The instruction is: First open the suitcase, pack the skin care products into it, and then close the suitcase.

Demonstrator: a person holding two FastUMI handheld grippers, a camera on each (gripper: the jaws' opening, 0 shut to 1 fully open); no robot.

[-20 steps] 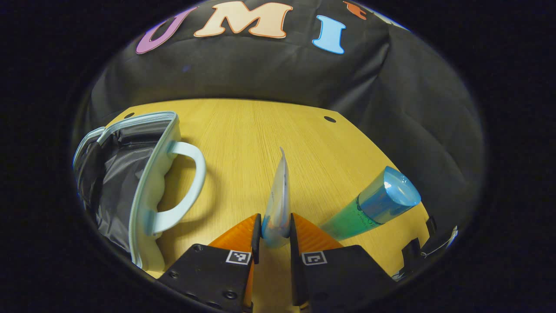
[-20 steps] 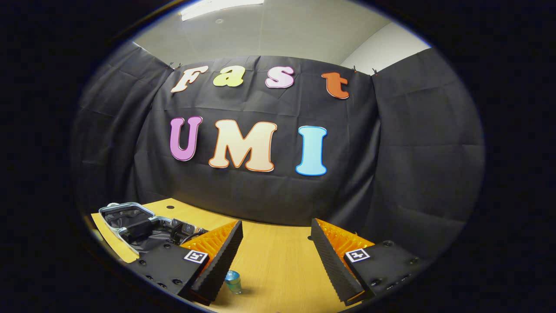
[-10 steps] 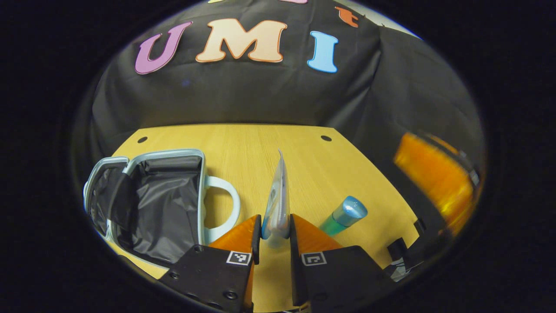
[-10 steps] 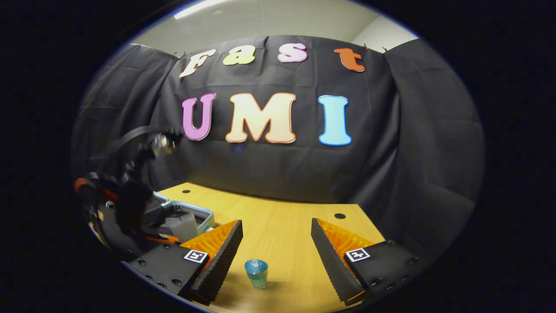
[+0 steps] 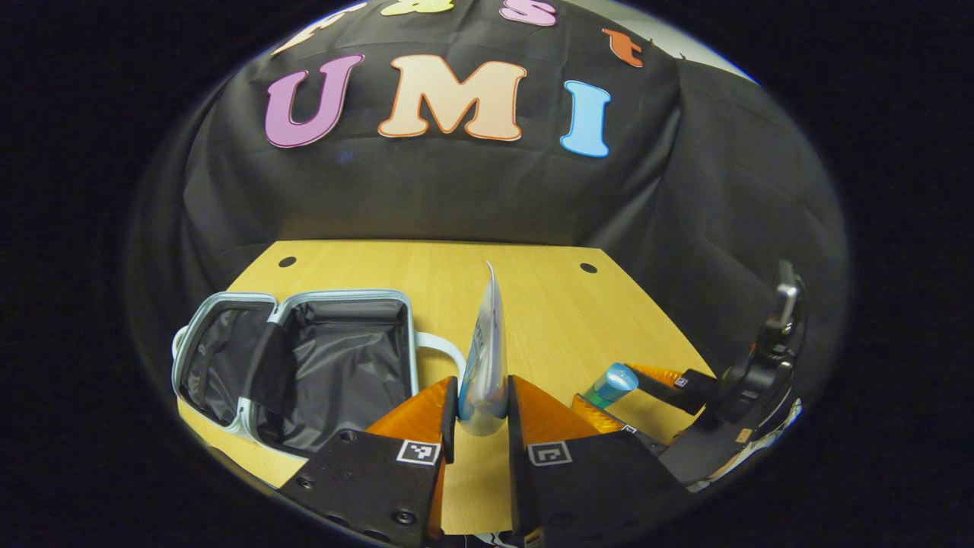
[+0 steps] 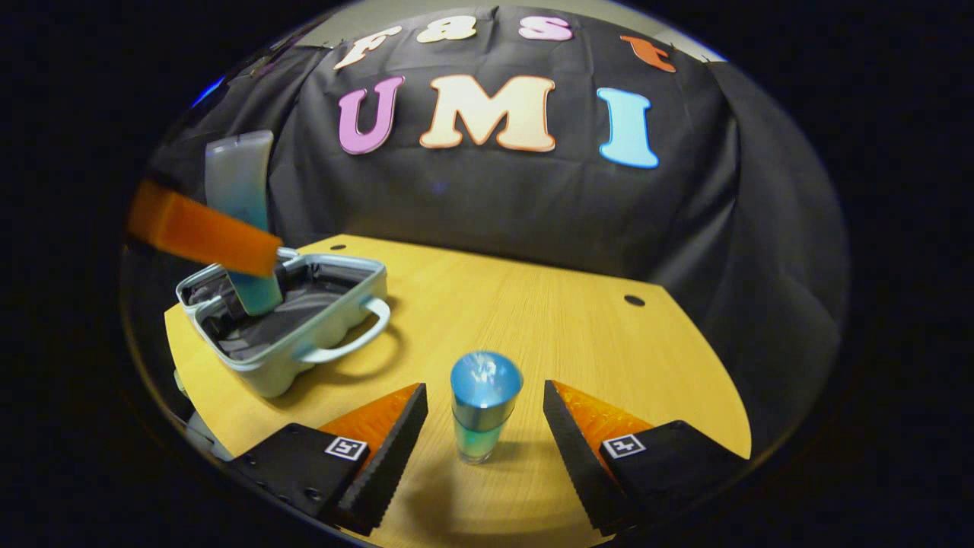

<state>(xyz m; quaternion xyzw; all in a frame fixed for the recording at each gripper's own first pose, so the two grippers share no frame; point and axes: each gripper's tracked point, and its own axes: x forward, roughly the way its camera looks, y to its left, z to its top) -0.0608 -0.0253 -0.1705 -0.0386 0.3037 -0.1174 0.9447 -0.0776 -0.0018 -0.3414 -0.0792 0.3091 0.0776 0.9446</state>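
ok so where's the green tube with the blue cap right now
The green tube stands cap-up on the wooden table, between the right gripper's open fingers in the right gripper view, to the right of the open suitcase.

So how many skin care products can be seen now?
2. A flat tube is held in the left tongs, beside the open suitcase. A blue-capped bottle stands on the table between the open right tongs.

recording booth: black cloth wall (image 5: 426,198), wooden table (image 6: 533,320).
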